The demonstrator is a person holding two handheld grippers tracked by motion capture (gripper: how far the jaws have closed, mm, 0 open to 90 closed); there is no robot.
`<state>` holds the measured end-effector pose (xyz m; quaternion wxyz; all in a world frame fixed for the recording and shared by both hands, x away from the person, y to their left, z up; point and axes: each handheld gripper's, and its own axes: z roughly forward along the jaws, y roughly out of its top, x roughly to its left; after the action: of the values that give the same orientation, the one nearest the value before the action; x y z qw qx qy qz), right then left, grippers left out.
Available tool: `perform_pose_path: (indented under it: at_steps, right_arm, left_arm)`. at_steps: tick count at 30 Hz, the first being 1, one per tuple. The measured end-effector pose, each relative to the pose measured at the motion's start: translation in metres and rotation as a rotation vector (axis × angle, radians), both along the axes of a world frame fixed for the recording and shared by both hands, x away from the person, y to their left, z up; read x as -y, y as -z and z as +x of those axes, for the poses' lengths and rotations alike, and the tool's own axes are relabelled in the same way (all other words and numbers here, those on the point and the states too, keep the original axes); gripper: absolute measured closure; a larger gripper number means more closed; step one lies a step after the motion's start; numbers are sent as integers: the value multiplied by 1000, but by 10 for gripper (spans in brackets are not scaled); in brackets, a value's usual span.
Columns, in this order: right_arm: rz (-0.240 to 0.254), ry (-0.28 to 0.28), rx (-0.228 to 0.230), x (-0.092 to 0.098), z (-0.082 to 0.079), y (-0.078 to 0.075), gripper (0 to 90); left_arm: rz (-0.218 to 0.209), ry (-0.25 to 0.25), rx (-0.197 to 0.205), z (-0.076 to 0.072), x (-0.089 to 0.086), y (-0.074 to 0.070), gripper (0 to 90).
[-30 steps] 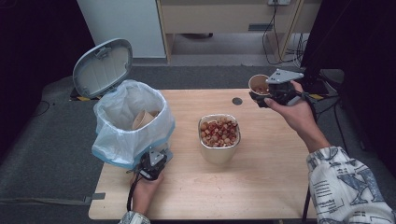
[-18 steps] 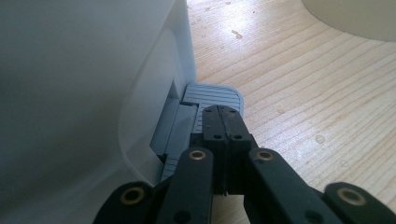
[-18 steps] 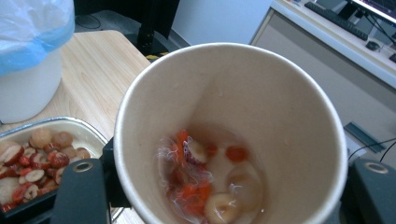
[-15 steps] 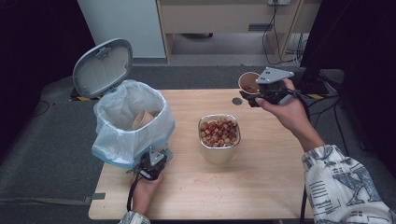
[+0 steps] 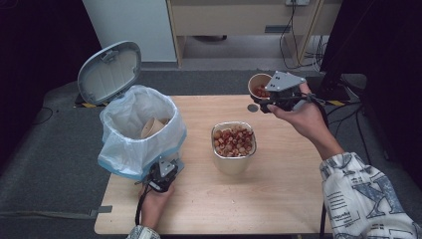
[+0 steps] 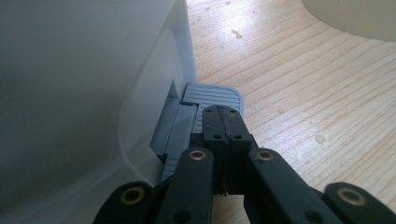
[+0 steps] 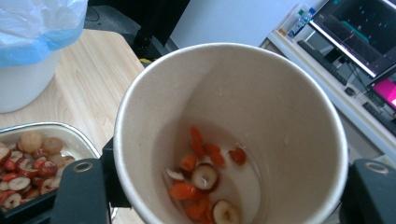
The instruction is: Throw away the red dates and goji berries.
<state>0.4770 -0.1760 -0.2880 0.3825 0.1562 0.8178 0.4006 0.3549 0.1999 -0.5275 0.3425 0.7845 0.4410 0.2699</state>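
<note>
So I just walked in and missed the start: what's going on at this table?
A person works two hand-held grippers. The right gripper holds a paper cup with a few fruit slices left in it, lifted above the table's far side, past the metal bowl of similar slices. The left gripper, jaws shut, presses the pedal of the bagged bin, whose lid stands open.

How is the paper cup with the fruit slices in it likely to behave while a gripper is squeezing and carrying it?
The paper cup has thin walls, so it would probably dent if the right gripper squeezes harder. It holds just a few fruit slices at the bottom, so it is likely light. It looks tilted in the high view; tipped further, the slices could slide out.
</note>
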Motion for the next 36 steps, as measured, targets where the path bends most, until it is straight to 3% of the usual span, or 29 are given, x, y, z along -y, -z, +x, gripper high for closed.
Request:
perform_pose_path:
  at_steps: [16, 27, 36]
  right_arm:
    - [-70, -41, 49, -3, -1, 0, 304]
    - [-83, -40, 66, -10, 0, 3, 303]
    - [-163, -35, 127, -20, -3, -1, 305]
  left_arm:
    - [5, 2, 2, 0, 0, 0, 893]
    - [12, 6, 5, 0, -1, 0, 893]
    - [4, 2, 1, 0, 0, 0, 893]
